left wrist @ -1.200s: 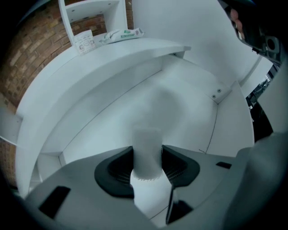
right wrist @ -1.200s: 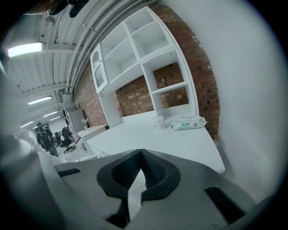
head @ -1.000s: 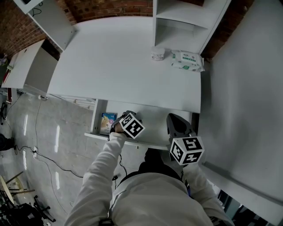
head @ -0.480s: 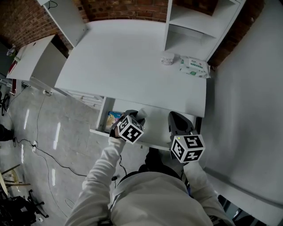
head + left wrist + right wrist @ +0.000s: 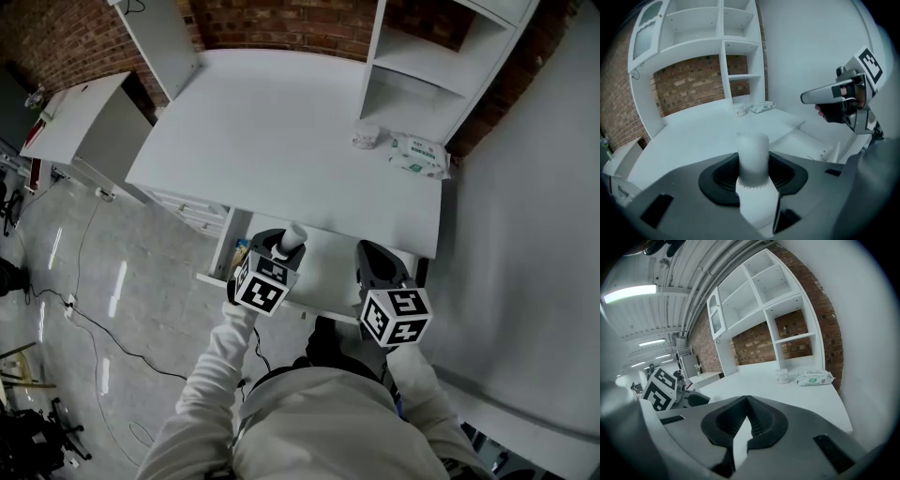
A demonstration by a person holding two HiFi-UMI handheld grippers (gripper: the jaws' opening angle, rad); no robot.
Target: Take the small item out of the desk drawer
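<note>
My left gripper is shut on a small white cylindrical bottle, held above the open desk drawer. In the left gripper view the bottle stands upright between the dark pads, with the desk top beyond it. My right gripper hangs over the right part of the drawer. In the right gripper view its jaws meet at the tips with nothing between them. It also shows at the right of the left gripper view as the right gripper.
A colourful flat pack lies at the drawer's left end. On the white desk top, at the back right, stand a small white jar and a pack of wipes, below a white shelf unit. A grey wall runs along the right.
My left gripper has lifted up out of the drawer's left part with the white bottle in it. The right gripper has stayed over the drawer.
</note>
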